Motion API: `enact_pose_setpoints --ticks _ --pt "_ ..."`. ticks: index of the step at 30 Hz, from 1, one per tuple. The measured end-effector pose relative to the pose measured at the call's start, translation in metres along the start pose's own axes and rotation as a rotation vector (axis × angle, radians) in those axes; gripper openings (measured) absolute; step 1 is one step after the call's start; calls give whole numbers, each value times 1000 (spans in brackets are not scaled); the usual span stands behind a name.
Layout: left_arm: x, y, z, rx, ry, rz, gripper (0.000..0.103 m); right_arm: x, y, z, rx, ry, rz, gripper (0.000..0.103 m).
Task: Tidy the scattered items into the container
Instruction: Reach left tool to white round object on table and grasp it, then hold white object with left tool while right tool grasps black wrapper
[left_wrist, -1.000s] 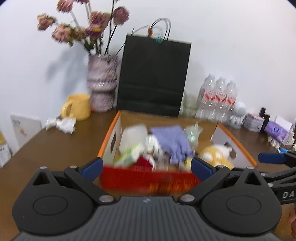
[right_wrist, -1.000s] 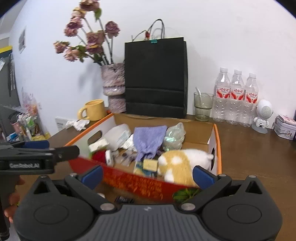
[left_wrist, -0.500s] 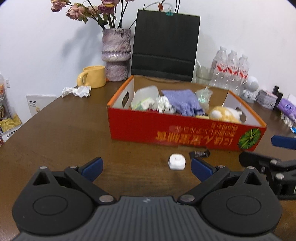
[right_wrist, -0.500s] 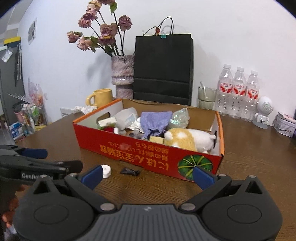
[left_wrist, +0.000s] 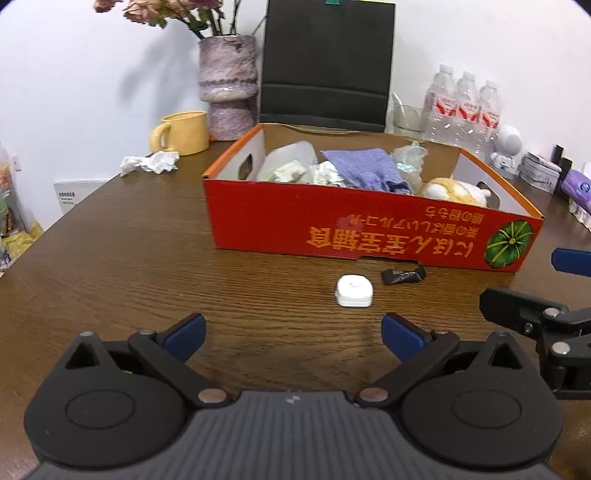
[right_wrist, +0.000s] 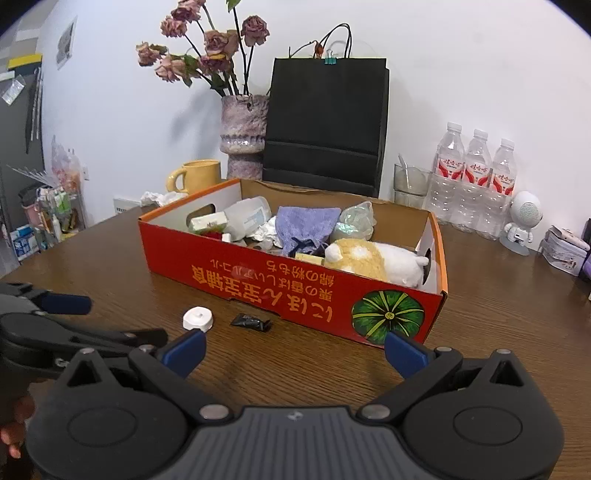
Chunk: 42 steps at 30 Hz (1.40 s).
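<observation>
The white cap (left_wrist: 354, 291) lies on the tabletop (left_wrist: 147, 266) just ahead of the left gripper (left_wrist: 291, 338), jaws wide and empty, nearer than the equally wide right gripper (right_wrist: 293, 349).

The left gripper (left_wrist: 291, 332) is matte black: a ribbed grey-black housing nearest the camera, two round discs either side, and angled linkage arms with silver rivets leading forward to blue fingertips (left_wrist: 183, 334). The right gripper (right_wrist: 293, 349) is built alike, its blue fingertips (right_wrist: 404, 350) ahead of triangular cut-outs.
</observation>
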<state>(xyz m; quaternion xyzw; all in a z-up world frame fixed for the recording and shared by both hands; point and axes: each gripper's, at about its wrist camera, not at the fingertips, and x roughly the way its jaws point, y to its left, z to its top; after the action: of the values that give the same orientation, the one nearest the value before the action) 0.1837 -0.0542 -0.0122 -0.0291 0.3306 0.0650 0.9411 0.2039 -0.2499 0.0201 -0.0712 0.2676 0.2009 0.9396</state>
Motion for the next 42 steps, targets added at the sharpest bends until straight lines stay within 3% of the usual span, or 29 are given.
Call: enact_pose_setpoints --ticks 8,15,17,21,27,33,36,42 --pt "1 -17 2 58 -7 -26 97 7 -27 -5 71 15 56 96" --pt "21 -27 11 77 -13 -65 75 14 -29 -9 89 22 52 92" --pt "30 -28 15 75 -5 -74 64 15 -30 -9 90 23 53 92" --pt "40 -33 16 134 6 -111 27 17 -29 -10 96 26 57 92" --pt "36 -24 12 136 -10 -124 27 20 -24 -8 97 7 77 90" --pt "21 9 16 79 -61 -125 27 44 -3 0 78 61 50 67" --pt "17 29 16 47 -70 -105 27 61 8 5 86 89 110 62" --pt "11 61 15 7 -86 -88 27 92 30 17 83 143 52 47"
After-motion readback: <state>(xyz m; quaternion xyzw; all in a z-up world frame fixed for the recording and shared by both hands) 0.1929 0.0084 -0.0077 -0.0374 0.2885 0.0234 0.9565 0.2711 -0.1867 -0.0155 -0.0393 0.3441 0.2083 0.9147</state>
